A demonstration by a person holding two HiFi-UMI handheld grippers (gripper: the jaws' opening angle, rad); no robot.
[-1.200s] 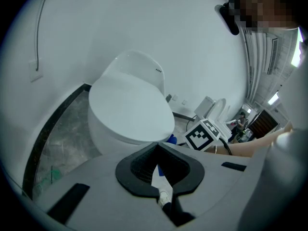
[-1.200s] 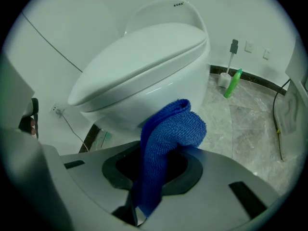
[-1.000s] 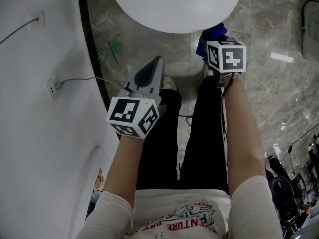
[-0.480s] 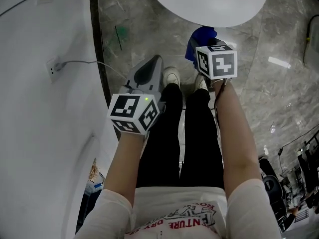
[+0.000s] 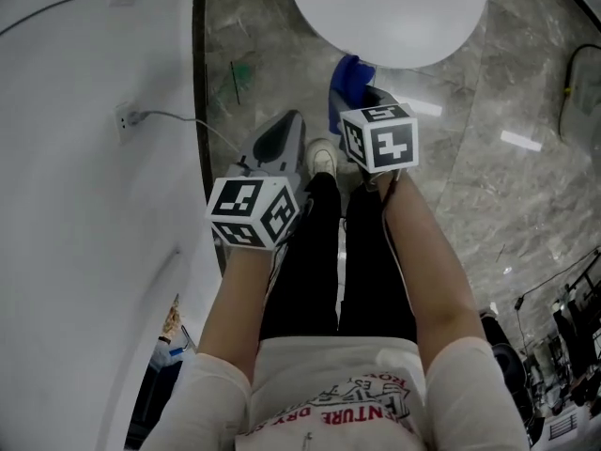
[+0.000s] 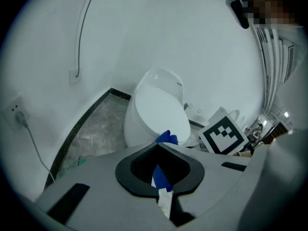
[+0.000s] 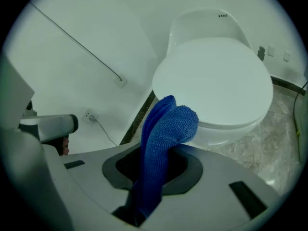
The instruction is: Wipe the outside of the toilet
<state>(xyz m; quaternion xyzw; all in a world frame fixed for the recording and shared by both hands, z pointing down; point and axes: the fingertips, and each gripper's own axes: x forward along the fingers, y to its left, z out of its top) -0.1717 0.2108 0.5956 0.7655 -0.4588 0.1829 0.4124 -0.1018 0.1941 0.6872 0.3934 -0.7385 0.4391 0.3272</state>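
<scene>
Because the soft blue microfibre cloth [image 7: 168, 124] drapes limply, the right gripper [image 7: 149, 182] clamps its bunched lower part; the left gripper [image 6: 161, 179], jaws together, holds nothing before the smooth white ceramic toilet [image 7: 216, 76].

Red print on the shirt [image 5: 331, 397] reads in part "ENTURE", with "DRY S" on the line beneath; the other letters are cut off. A tiny dark mark atop the toilet [image 7: 216, 76] is too small to read.

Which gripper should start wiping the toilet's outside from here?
Right. The right gripper has the blue cloth clamped in its jaws, just short of the toilet. The left gripper sits farther back, jaws together with nothing in them.
</scene>
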